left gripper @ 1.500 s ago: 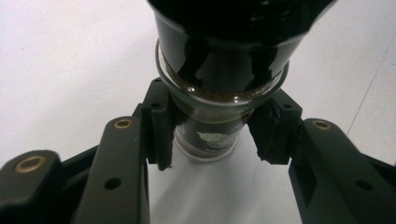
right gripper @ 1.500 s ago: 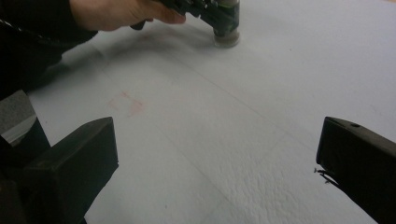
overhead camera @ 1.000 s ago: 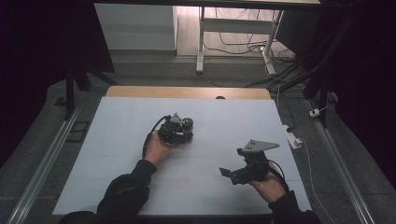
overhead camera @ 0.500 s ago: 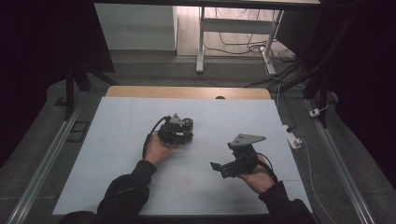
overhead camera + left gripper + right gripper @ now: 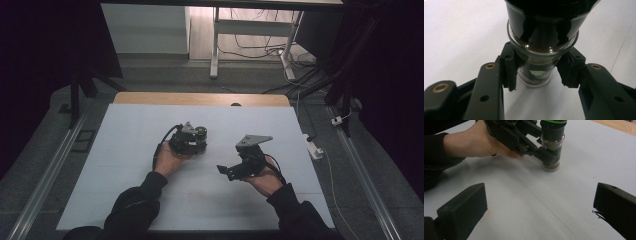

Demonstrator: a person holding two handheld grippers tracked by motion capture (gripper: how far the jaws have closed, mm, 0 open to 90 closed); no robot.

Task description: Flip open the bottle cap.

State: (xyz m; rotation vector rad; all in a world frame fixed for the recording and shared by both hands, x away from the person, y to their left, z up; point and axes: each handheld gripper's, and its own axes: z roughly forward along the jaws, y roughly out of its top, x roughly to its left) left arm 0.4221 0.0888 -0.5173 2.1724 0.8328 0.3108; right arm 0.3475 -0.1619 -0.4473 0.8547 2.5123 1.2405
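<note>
Spreading across most of the high view, the pale table [image 5: 125, 165] carries everything, with a strip of bare wood along its far edge at twelve o'clock. Near the table's centre, slightly toward ten o'clock, the left gripper [image 5: 189, 141] has its jaws clamped on the glass body of a small jar [image 5: 535, 72] that stands upright on the tabletop; in the left gripper view the pads [image 5: 510, 72] press it from both sides, below the dark cap. At about four o'clock from that, well apart from it, the right gripper [image 5: 235, 171] is carried above the surface with its jaws wide apart and nothing between them, pointed toward the jar [image 5: 551, 150] in its own view.

The likely next step is for the right gripper to take the cap, and that looks like the risky part. The jar is narrow, tall and smooth glass, so a sideways knock from an approaching jaw could tip it or twist it in the left grip. A grip set too low would meet the left gripper's fingers instead of the cap.

The jar holds a brown powder or granules, seen through the glass up to near the neck; what it is cannot be told. A green-and-white label sits low on its side.
</note>
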